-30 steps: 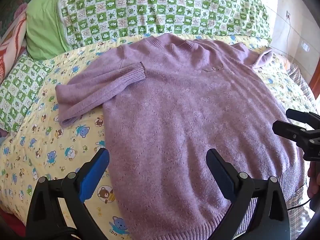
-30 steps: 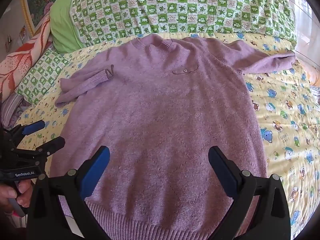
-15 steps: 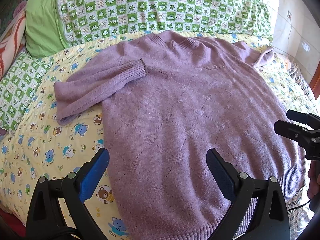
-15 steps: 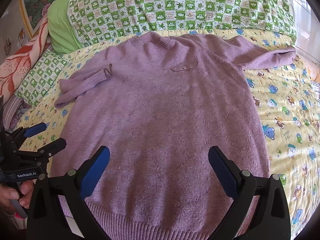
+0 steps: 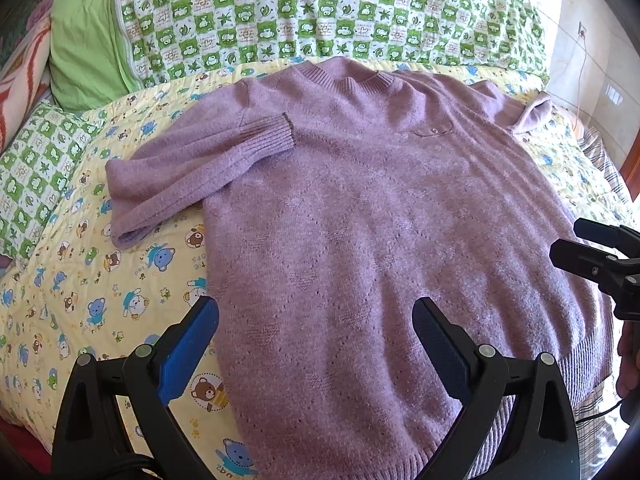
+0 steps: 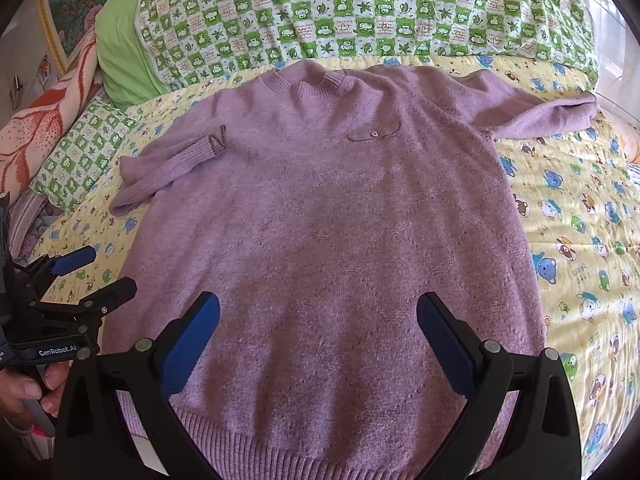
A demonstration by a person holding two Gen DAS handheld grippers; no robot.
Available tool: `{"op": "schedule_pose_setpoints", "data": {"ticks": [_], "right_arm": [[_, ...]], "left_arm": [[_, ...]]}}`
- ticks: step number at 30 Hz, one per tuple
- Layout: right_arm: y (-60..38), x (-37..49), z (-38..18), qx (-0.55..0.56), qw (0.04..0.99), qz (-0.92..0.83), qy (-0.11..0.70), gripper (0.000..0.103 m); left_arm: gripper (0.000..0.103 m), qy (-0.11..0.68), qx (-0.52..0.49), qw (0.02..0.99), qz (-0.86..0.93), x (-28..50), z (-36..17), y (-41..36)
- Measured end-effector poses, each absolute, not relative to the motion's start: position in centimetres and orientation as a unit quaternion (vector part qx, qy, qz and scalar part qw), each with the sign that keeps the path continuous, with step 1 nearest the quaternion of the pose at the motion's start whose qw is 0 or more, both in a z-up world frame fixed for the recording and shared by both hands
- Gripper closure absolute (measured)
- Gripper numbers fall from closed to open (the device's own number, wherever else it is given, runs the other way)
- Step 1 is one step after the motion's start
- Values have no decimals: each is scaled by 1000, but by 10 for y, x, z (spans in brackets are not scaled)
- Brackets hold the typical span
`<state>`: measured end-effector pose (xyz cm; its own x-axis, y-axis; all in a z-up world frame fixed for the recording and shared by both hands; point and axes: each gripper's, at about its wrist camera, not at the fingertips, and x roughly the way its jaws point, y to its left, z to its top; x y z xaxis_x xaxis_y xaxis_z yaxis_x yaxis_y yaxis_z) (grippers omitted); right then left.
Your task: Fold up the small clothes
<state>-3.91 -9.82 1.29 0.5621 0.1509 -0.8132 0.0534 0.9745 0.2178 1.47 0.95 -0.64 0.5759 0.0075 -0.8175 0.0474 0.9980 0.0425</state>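
A purple knit sweater (image 5: pixel 360 232) (image 6: pixel 328 240) lies flat, front up, on a bed, collar at the far side. Its left sleeve (image 5: pixel 192 168) (image 6: pixel 172 164) is folded back with the ribbed cuff resting on the shoulder. The right sleeve (image 6: pixel 532 112) stretches out sideways. My left gripper (image 5: pixel 316 336) hangs open above the sweater's lower left part, holding nothing. My right gripper (image 6: pixel 318 332) is open too, above the lower middle near the ribbed hem (image 6: pixel 320 452). Each gripper appears at the edge of the other's view, the left gripper (image 6: pixel 90 280) and the right gripper (image 5: pixel 580 248).
The bed has a yellow cartoon-bear quilt (image 5: pixel 80 280) (image 6: pixel 580 240). A green-and-white checked blanket (image 5: pixel 320 12) and a green pillow (image 5: pixel 84 52) lie along the far side. A small checked pillow (image 5: pixel 36 168) sits at the left. A hand (image 6: pixel 24 392) holds the left gripper.
Both grippers stay open and have drawn slightly back and up, so the sweater sits a little lower and farther in each view. The sweater itself has not moved.
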Motion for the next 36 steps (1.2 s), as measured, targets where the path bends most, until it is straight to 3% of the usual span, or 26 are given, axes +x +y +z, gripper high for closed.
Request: {"op": "schedule_pose_setpoints", "data": {"ticks": [20, 36], "right_arm": [[-115, -28, 10, 133, 871, 19, 473, 4], [-246, 25, 3, 223, 851, -94, 466, 4]], "left_arm": [[5, 468, 25, 883, -15, 40, -14, 4], [5, 484, 8, 875, 7, 116, -21, 13]]}}
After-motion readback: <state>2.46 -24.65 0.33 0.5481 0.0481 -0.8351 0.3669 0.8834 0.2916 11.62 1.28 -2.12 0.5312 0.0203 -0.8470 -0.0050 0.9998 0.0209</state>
